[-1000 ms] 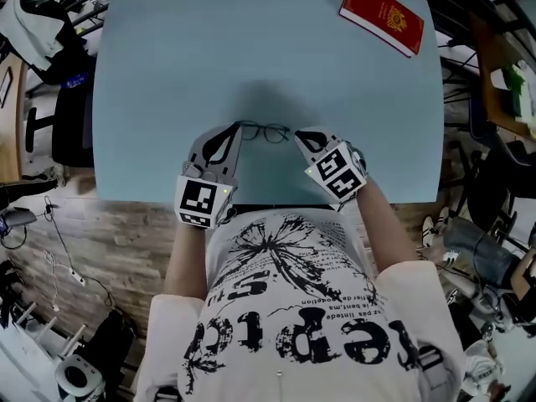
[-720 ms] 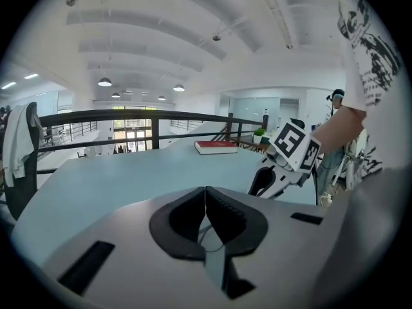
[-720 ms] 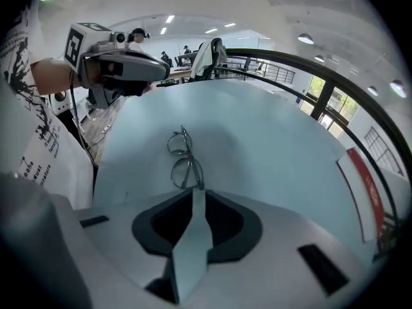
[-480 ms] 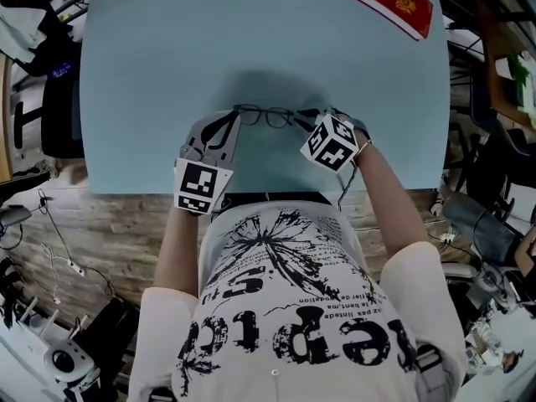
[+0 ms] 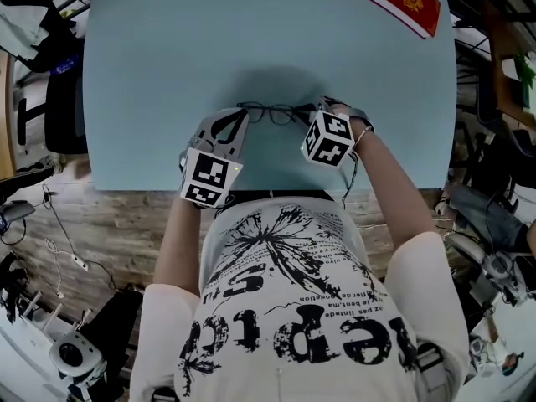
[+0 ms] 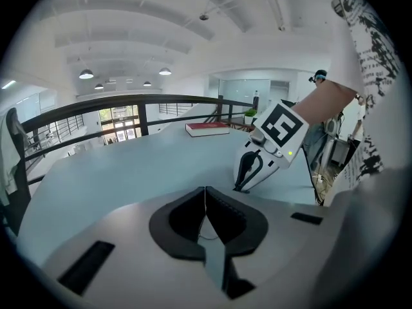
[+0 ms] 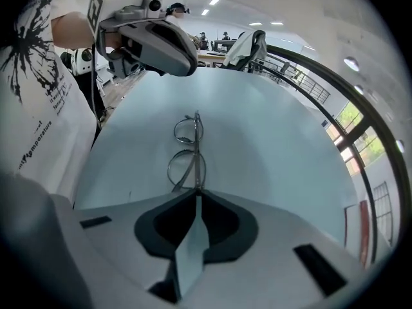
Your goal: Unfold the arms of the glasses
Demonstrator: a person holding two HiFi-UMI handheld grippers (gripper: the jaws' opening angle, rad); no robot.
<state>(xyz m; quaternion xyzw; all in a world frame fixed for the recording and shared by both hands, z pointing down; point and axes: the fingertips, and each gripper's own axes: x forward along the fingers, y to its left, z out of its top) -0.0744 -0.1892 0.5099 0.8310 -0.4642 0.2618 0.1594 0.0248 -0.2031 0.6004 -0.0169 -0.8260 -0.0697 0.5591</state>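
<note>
Your left tongs [image 6: 205, 192] pinch one end of the glasses [image 7: 187, 168] near the table's [image 5: 251, 40] front edge. Your right tongs [image 7: 196, 192], just closing, grip the other end.

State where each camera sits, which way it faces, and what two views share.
Head view: on the person's head, facing steeply down at the table; shows shirt, forearms, left gripper, right gripper.
Left gripper view: on the left gripper, facing along its shut jaws across the table; shows right gripper, forearm.
Right gripper view: on the right gripper, facing along jaws that have just been closing on the glasses; shows left gripper, shirt.
Shared: head and right gripper views show the glasses.
</note>
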